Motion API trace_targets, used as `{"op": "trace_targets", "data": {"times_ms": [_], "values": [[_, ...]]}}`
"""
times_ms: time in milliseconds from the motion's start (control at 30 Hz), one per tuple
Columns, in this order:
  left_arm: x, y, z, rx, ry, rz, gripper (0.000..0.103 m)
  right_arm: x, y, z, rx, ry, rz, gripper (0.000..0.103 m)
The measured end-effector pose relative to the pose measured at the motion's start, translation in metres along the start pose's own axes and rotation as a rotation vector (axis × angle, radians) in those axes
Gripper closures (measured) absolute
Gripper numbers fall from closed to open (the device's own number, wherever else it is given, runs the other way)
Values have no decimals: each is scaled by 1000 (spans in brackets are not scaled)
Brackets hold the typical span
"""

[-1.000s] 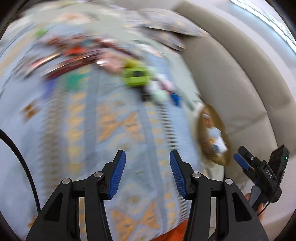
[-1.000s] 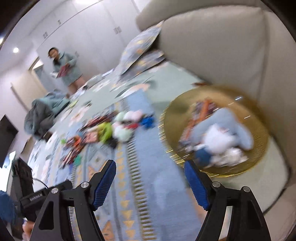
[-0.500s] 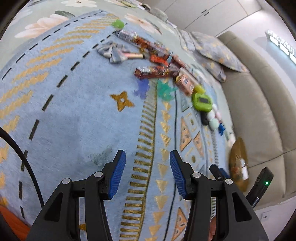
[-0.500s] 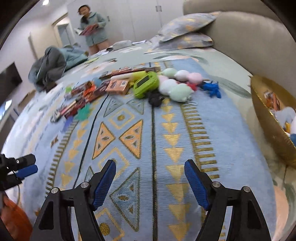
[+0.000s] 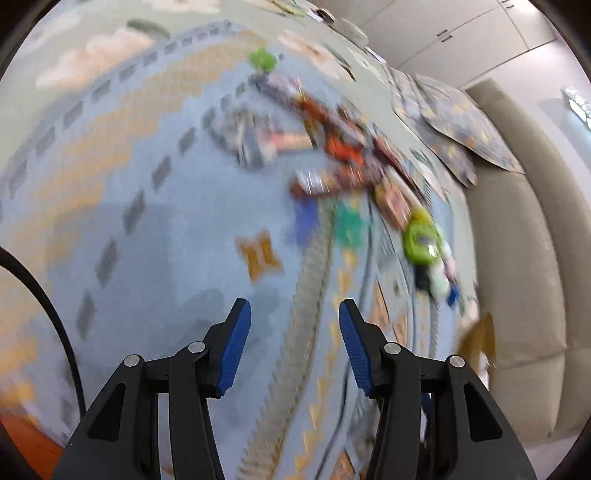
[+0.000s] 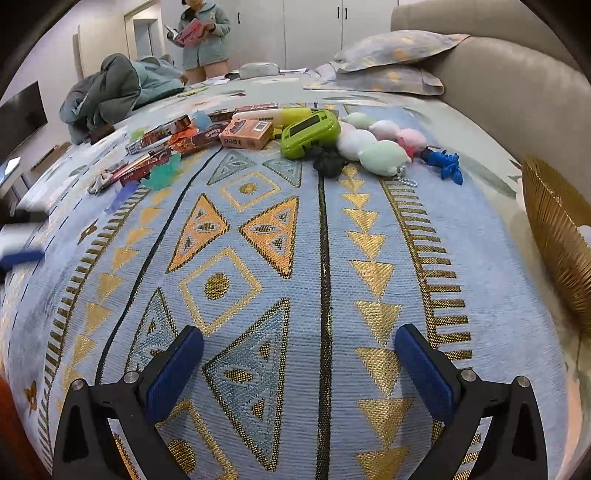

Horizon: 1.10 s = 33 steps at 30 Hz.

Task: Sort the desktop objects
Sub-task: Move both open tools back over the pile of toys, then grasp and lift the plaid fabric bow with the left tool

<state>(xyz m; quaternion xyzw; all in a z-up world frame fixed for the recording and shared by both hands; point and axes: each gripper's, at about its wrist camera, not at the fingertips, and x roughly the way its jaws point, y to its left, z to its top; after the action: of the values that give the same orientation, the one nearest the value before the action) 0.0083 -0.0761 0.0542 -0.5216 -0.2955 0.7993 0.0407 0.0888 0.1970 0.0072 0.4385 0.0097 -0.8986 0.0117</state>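
A row of small objects lies across the far part of a blue patterned cloth (image 6: 295, 258): a lime-green case (image 6: 310, 133), pastel plush balls (image 6: 373, 147), a blue toy figure (image 6: 447, 164), an orange box (image 6: 245, 133), snack bars (image 6: 159, 138) and a teal star shape (image 6: 162, 175). My right gripper (image 6: 299, 363) hovers over bare cloth well short of them, its jaws opening wide with nothing between them. My left gripper (image 5: 291, 341) is open over the cloth, empty, in a blurred view where the green case (image 5: 421, 240) and snack bars (image 5: 332, 173) show ahead.
A gold ribbed bowl (image 6: 557, 243) stands at the right edge near a beige sofa (image 6: 509, 85) with pillows (image 6: 391, 55). A heap of clothes (image 6: 118, 85) lies at the back left. A person (image 6: 203, 33) stands behind, holding a red book.
Both grippers swung away from the gold bowl to face the row of objects. The right gripper's jaws have spread wider. The left view has shifted sideways and blurred.
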Motion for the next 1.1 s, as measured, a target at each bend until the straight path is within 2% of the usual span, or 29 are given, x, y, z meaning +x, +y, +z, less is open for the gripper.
{"op": "trace_targets", "data": {"times_ms": [133, 200, 300, 367, 433, 533, 767, 800, 833, 867, 1000, 1100], "values": [[17, -9, 66, 145, -78, 161, 56, 0, 1, 0, 1, -5, -1, 0], [32, -2, 89, 159, -93, 170, 56, 1, 1, 0, 1, -9, -3, 0], [59, 9, 114, 161, -83, 133, 56, 1, 2, 0, 4, -15, -4, 0], [69, 8, 121, 182, -98, 162, 56, 1, 2, 0, 5, -18, -6, 0], [76, 9, 123, 226, -98, 198, 56, 1, 2, 0, 5, -22, -9, 0], [81, 16, 120, 237, -125, 189, 60, 2, 2, 1, 7, -26, -13, 0], [94, 9, 123, 334, -162, 253, 63, 2, 2, 1, 8, -33, -19, 0], [94, 6, 123, 350, -168, 270, 66, 2, 2, 1, 8, -33, -19, 0], [92, 5, 121, 363, -170, 276, 82, 2, 2, 1, 8, -33, -19, 0], [90, 3, 120, 375, -170, 266, 86, 2, 2, 1, 8, -33, -19, 0], [64, -1, 113, 317, -164, 181, 86, 3, 3, 2, 8, -21, -22, 0], [35, -14, 96, 317, -179, 124, 86, 4, 5, 14, 14, 30, -25, 0]]}}
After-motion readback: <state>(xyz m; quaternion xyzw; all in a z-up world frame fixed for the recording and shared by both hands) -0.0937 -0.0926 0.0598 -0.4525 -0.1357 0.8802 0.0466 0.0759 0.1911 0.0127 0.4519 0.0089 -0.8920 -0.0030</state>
